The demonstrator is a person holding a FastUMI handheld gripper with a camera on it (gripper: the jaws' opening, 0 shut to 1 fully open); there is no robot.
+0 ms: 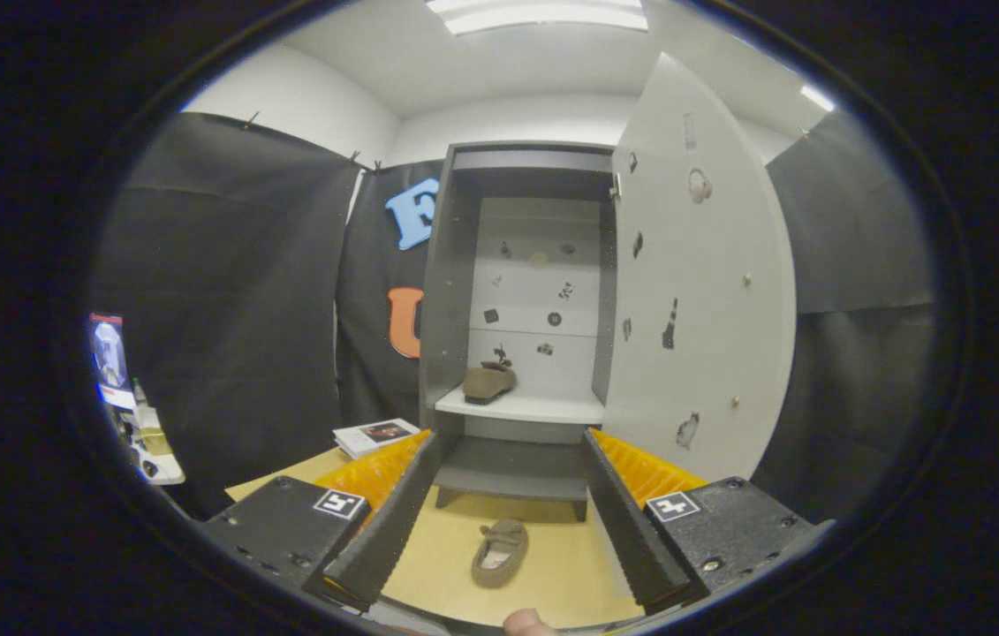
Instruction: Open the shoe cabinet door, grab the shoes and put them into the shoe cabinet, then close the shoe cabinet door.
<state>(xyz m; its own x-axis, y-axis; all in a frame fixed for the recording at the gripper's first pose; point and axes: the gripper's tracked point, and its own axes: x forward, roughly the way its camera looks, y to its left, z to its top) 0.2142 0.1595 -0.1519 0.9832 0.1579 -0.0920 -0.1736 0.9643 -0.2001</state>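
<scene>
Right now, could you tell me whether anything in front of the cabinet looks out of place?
One brown slipper lies on the wooden floor between the fingers of the open hand-held gripper, while its mate already sits on the white shelf inside the grey cabinet, whose white door stands open.

A pale wooden worktop carries the shoe cabinet, a brown slipper lying before it, and a booklet beside it. The cabinet's white shelf holds a second slipper.
</scene>
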